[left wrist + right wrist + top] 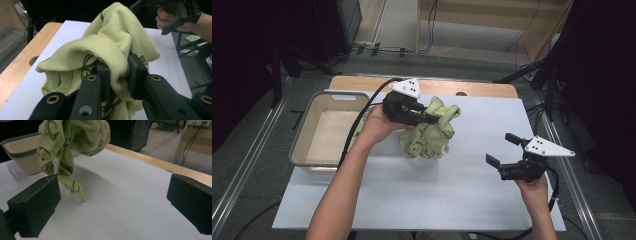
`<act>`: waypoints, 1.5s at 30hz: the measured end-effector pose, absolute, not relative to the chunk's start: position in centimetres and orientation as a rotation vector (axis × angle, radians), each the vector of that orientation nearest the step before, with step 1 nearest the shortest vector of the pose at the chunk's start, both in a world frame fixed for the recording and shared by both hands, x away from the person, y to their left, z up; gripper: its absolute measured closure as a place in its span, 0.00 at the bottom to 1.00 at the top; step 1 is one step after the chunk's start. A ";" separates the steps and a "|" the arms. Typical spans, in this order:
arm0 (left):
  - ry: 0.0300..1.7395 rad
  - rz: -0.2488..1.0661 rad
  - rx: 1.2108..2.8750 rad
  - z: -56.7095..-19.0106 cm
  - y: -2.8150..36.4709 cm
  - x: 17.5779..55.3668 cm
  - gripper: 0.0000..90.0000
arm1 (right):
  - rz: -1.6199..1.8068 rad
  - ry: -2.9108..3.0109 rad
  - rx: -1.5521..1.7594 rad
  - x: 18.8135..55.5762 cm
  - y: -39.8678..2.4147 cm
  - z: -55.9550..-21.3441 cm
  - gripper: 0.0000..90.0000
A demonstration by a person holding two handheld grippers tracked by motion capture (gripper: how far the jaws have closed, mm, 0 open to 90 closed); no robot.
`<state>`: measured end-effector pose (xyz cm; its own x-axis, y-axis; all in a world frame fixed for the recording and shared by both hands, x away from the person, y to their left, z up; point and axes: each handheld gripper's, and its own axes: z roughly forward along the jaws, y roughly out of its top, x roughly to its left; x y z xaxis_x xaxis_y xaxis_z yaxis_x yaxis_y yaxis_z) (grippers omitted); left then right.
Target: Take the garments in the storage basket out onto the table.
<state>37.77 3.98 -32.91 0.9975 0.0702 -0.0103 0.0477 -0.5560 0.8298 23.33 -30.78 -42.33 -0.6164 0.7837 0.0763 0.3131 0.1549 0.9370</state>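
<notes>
Jaws of the left tool are pinched on a fold of the yellow-green cloth; in the left gripper view the fabric is bunched between the two black pads and drapes up and over them. The cloth carries a dark printed pattern, and it hangs crumpled from the left tool. In the right gripper view most of the cloth is lifted, with only a narrow tail touching the white surface of the table. A small white label shows on one hanging fold. The left hand holds this tool over the middle-left of the table, just right of the basin.

The right tool sits well apart at the right side of the table, nearer to the person, held by the right hand. Its jaws are spread wide with nothing between them; the right gripper view shows bare white table in the gap of the right tool.

Left of the cloth stands a beige rectangular basin with a grey rim, at the table's left edge; I cannot tell what, if anything, lies in it. Along the far edge of the table a strip of bare wood shows beyond the white sheet. Cables lie on the floor beyond the table.
</notes>
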 end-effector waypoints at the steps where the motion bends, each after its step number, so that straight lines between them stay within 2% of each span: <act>1: 0.077 0.030 2.167 -32.8 3.7 37.8 0.84 | 1.464 2.006 1.043 23.3 -30.8 -42.3 0.00; 11: 0.065 0.014 2.180 -33.5 1.6 38.1 0.84 | 1.475 1.994 1.046 23.2 -31.1 -42.2 0.00; 16: 0.092 0.009 2.203 -34.5 1.7 38.5 0.84 | 1.477 1.995 1.045 23.1 -31.1 -42.2 0.00; 31: 0.109 0.050 2.425 -38.8 0.4 38.7 0.83 | 1.468 2.008 1.054 23.3 -31.0 -42.4 0.00; 40: 0.114 0.051 2.485 -40.3 -1.0 38.7 0.81 | 1.462 2.012 1.060 23.4 -31.0 -42.6 0.00; 45: 0.123 0.048 2.506 -40.8 -1.4 38.7 0.76 | 1.461 2.014 1.061 23.4 -31.2 -42.7 0.00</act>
<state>38.66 -1.37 -40.75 0.9950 0.0997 0.0059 0.0769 -0.8022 0.5921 23.44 -31.15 -42.66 -0.6130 0.7851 0.0888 0.3280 0.1506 0.9326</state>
